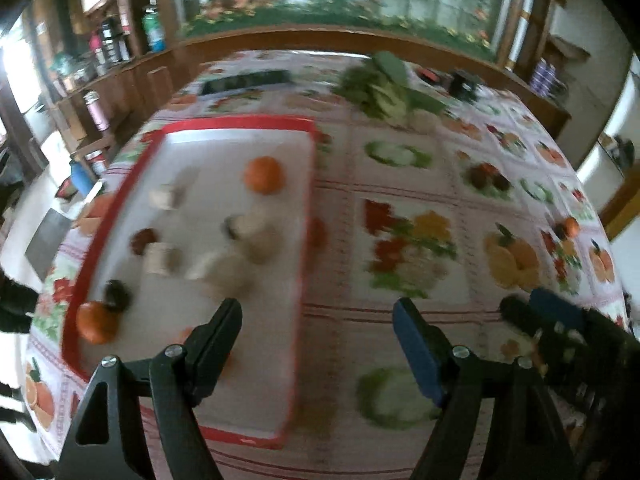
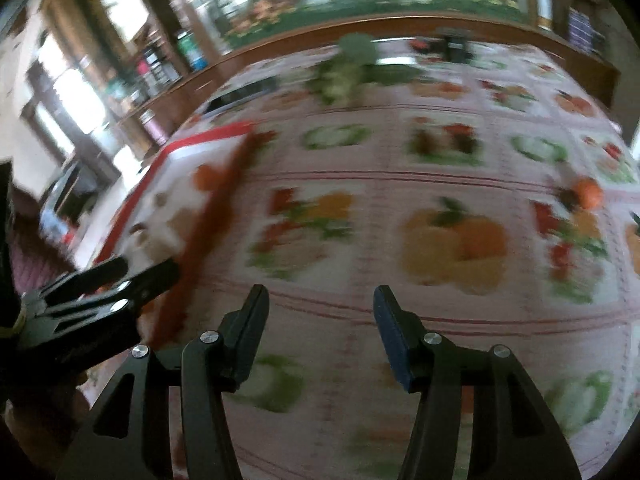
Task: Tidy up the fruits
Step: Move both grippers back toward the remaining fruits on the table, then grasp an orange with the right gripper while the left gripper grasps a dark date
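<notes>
On the red-rimmed white tray (image 1: 120, 216) I see two round oranges (image 1: 264, 174), pale and dark fruits lying between them, all blurred. One small orange (image 2: 588, 193) sits apart on the fruit-print tablecloth (image 1: 400, 184), far right. My left gripper (image 1: 318, 314) hangs above the tray's near edge, jaws wide, nothing between them. My right gripper (image 2: 320, 300) hangs over bare cloth, jaws parted, empty. Leafy greens (image 1: 380, 88) lie beyond.
</notes>
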Tool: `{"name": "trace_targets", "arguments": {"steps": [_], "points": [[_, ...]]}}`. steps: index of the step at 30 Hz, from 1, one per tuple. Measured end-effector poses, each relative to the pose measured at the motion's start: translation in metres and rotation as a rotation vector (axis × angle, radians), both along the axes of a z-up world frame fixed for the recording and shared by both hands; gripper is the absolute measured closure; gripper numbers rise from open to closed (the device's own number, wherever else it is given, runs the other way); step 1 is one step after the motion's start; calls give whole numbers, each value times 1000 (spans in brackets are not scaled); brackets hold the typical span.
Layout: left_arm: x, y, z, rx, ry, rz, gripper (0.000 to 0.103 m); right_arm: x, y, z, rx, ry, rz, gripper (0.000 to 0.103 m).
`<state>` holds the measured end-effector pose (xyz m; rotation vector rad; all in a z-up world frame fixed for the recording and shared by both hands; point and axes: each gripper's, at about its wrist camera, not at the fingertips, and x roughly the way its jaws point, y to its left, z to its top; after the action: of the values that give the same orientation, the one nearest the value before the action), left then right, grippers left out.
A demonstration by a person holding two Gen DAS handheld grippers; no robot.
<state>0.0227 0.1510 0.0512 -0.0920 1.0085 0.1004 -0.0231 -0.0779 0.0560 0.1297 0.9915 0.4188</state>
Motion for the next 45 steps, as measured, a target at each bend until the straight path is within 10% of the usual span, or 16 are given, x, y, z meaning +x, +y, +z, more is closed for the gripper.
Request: {"name": "trace_targets", "arguments": {"steps": [13, 26, 45], "points": [[17, -91, -9, 14, 42, -135, 23, 51, -168, -1, -76, -85, -264, 49], [35, -147, -15, 20, 74, -180, 22, 101, -167, -23, -77, -80, -27, 64], [116, -258, -19, -49, 2, -266, 22, 78, -220, -12, -37, -88, -59, 73]]}}
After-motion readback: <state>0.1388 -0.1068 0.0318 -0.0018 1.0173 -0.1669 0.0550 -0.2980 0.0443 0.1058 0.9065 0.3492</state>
